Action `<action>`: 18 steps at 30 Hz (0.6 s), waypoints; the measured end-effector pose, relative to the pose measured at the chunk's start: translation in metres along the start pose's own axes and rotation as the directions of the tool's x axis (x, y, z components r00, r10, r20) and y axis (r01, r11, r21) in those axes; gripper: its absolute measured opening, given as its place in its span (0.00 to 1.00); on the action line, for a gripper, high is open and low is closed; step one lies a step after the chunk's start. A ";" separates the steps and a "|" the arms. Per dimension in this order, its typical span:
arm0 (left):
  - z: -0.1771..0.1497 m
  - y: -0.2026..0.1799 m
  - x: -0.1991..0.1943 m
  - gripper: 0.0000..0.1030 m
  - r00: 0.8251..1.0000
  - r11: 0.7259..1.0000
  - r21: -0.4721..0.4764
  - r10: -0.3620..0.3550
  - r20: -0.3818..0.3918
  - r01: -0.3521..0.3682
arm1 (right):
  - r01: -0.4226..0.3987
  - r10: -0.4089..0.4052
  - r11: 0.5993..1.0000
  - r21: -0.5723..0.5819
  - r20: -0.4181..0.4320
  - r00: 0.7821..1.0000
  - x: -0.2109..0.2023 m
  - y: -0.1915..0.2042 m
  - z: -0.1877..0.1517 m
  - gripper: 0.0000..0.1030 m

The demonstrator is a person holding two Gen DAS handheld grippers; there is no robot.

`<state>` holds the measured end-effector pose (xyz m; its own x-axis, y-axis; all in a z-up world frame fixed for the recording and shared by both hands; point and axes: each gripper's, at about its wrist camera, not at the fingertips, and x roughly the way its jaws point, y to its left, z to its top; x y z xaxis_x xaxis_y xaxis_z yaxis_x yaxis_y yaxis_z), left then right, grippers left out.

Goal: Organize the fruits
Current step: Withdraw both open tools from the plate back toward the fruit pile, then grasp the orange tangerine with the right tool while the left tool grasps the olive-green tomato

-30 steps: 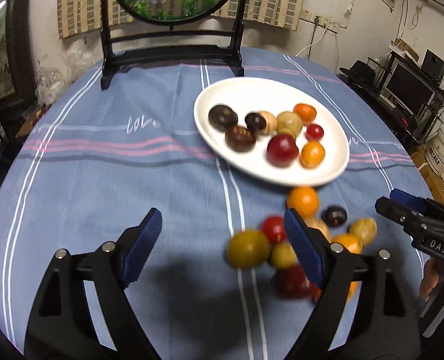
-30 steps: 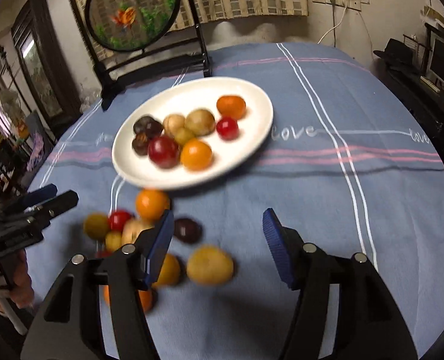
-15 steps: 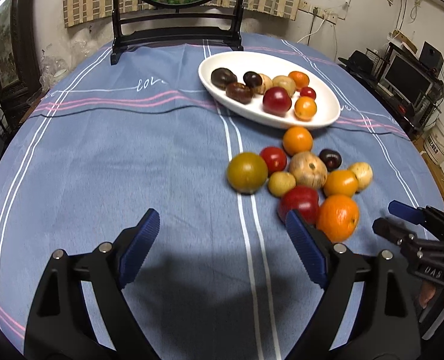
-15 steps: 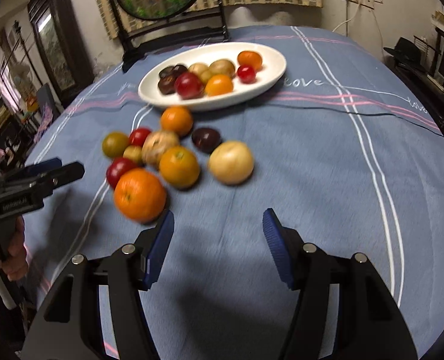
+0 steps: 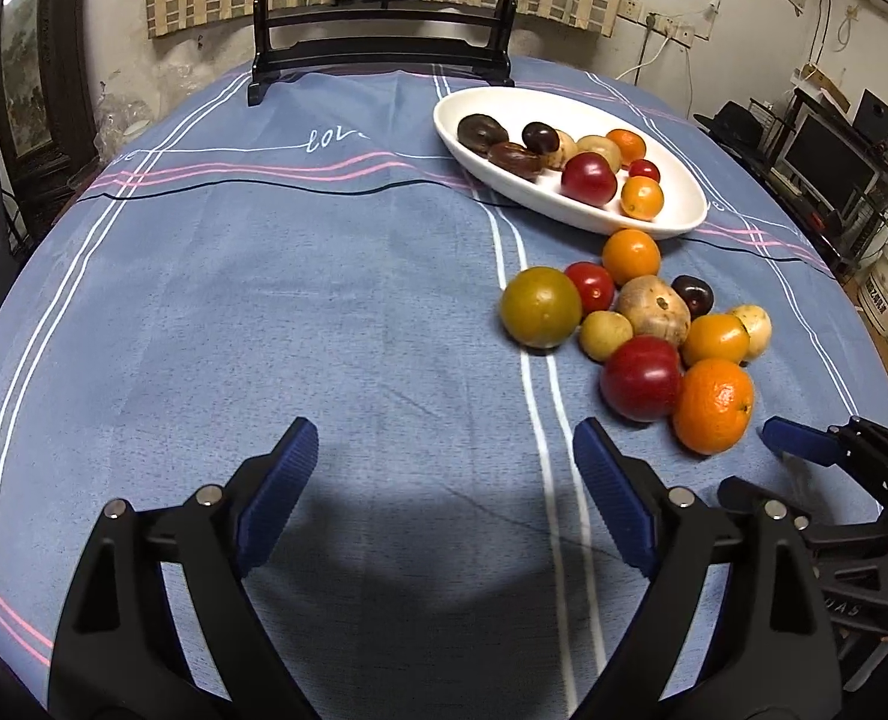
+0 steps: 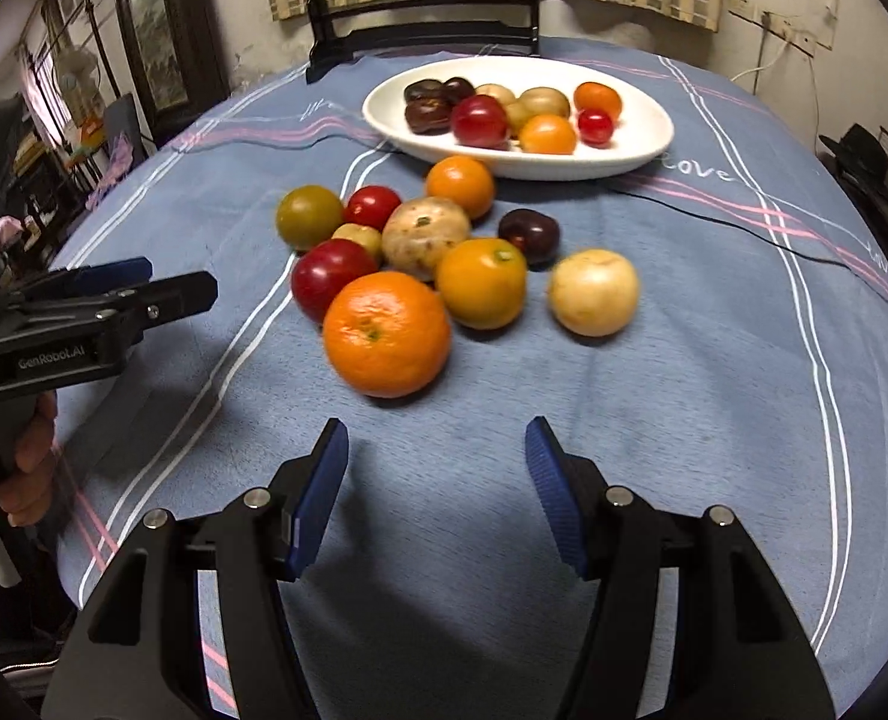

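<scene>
A white oval plate [image 5: 678, 222] [image 6: 648, 144] holds several fruits at the far side of the blue tablecloth. A cluster of loose fruits lies in front of it: a large orange [image 5: 714, 405] [image 6: 387, 333], a red fruit [image 5: 642, 378], a green-yellow one [image 5: 540, 306], a pale one [image 6: 594, 291]. My left gripper [image 5: 444, 489] is open and empty, left of the cluster. My right gripper [image 6: 435, 495] is open and empty, just short of the large orange. Each gripper shows at the edge of the other view.
A round painted screen on a black stand [image 5: 384, 60] stands at the table's far edge. Shelves with a monitor [image 5: 828, 162] are off to the right. The table's rounded edge falls away on both sides.
Both grippers have pulled back from over the fruits toward the near side of the table and sit lower. The fruits now lie ahead of the fingers. Both stay open.
</scene>
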<state>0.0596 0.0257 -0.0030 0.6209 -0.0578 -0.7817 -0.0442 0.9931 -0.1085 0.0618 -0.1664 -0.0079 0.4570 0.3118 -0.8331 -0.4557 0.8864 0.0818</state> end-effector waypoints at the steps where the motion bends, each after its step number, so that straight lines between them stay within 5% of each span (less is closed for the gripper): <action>1: -0.001 0.001 0.001 0.86 1.000 1.000 0.000 0.001 0.001 -0.001 | -0.004 0.004 1.000 -0.006 -0.002 1.000 0.002 0.003 0.001 0.60; 6: -0.005 0.010 0.007 0.86 1.000 1.000 -0.019 -0.001 -0.010 0.001 | 0.012 -0.012 0.999 -0.035 -0.013 1.000 0.016 0.016 0.017 0.60; 10: -0.008 0.014 0.009 0.86 1.000 0.999 -0.038 -0.023 -0.011 0.022 | 0.055 -0.055 0.998 -0.017 -0.015 0.998 0.024 0.017 0.027 0.45; 18: -0.007 0.004 0.012 0.86 1.000 1.000 0.006 -0.017 -0.019 0.017 | 0.008 -0.008 0.999 0.044 0.004 1.000 0.016 -0.001 0.021 0.43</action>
<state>0.0611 0.0279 -0.0172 0.6065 -0.0769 -0.7913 -0.0290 0.9925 -0.1186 0.0856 -0.1548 -0.0099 0.4640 0.3058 -0.8314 -0.4177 0.9032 0.0991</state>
